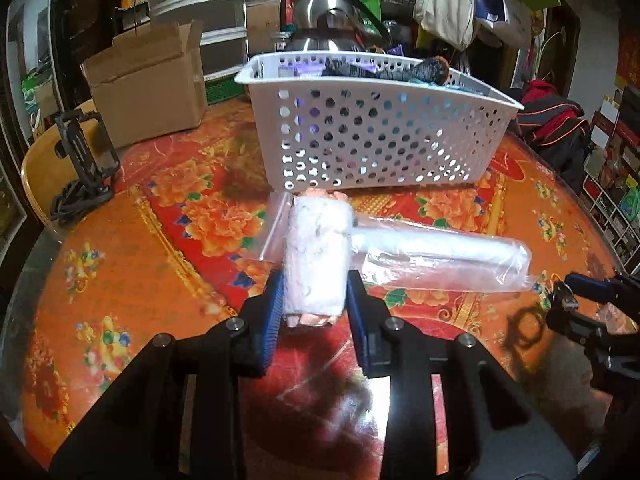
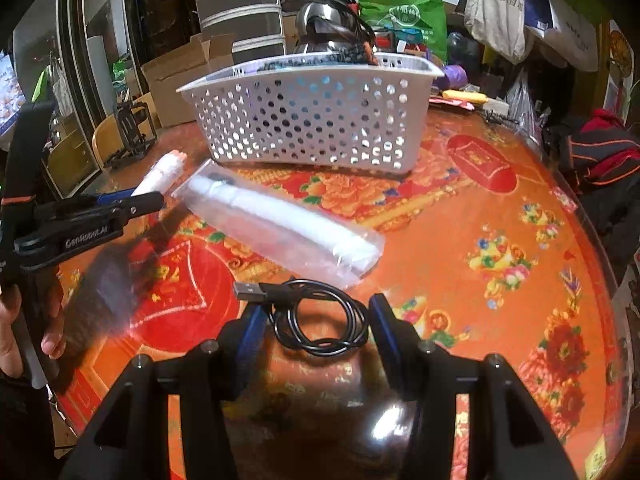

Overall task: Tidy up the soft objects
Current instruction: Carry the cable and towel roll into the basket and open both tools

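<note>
My left gripper (image 1: 315, 284) is shut on a white fluffy roll (image 1: 316, 248) in clear wrap, with pink showing at both ends, held just above the table in front of the white perforated basket (image 1: 360, 132). The right wrist view shows the same roll (image 2: 162, 174) at the left gripper's (image 2: 148, 200) tip. A long white roll in a clear bag (image 1: 440, 256) lies on the table to its right. My right gripper (image 2: 316, 312) is shut on a coiled black USB cable (image 2: 320, 320), whose plug sticks out to the left. Dark soft items lie inside the basket (image 2: 312, 120).
The round table (image 1: 140, 240) has a red and orange floral cover under glass. An open cardboard box (image 1: 148, 84) and a black stand (image 1: 80, 160) sit at the left, a steel kettle (image 1: 324, 16) behind the basket, and a red-black bag (image 1: 556, 120) at the right edge.
</note>
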A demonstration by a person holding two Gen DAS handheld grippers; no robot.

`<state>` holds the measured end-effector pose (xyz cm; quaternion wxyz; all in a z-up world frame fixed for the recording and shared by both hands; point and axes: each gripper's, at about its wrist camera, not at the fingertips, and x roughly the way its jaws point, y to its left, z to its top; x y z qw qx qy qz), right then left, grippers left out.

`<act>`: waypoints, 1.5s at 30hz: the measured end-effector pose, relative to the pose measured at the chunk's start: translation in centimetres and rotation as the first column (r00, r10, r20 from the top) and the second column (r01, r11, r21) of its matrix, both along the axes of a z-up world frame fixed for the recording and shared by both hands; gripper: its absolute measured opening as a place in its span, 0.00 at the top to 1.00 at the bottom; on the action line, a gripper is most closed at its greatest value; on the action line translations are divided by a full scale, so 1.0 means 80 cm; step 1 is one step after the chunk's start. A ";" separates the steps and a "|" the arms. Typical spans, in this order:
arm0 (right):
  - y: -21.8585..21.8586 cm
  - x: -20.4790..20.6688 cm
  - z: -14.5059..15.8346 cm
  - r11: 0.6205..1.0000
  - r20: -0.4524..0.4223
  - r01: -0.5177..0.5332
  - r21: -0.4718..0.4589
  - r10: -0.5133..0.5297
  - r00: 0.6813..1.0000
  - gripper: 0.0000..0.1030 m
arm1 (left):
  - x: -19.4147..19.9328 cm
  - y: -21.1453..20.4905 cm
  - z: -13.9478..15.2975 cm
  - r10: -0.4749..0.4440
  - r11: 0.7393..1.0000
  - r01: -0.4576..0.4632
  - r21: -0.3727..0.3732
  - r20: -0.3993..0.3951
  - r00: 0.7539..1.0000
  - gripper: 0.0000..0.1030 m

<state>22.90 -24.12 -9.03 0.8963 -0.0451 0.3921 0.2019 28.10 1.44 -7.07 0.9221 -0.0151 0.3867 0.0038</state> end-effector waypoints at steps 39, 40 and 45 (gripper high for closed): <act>0.012 0.288 0.130 0.994 0.083 0.112 0.004 -0.112 0.990 0.50 | 0.242 0.010 0.157 -0.039 0.997 0.039 -0.059 0.008 0.999 0.72; 0.013 0.291 0.127 0.994 0.079 0.107 0.008 -0.107 0.991 0.50 | 0.245 0.009 0.151 -0.035 0.998 0.035 -0.050 0.002 0.999 0.72; 0.015 0.296 0.118 0.994 0.070 0.104 0.019 -0.105 0.992 0.49 | 0.256 0.007 0.129 -0.029 0.998 0.029 -0.050 -0.012 0.999 0.73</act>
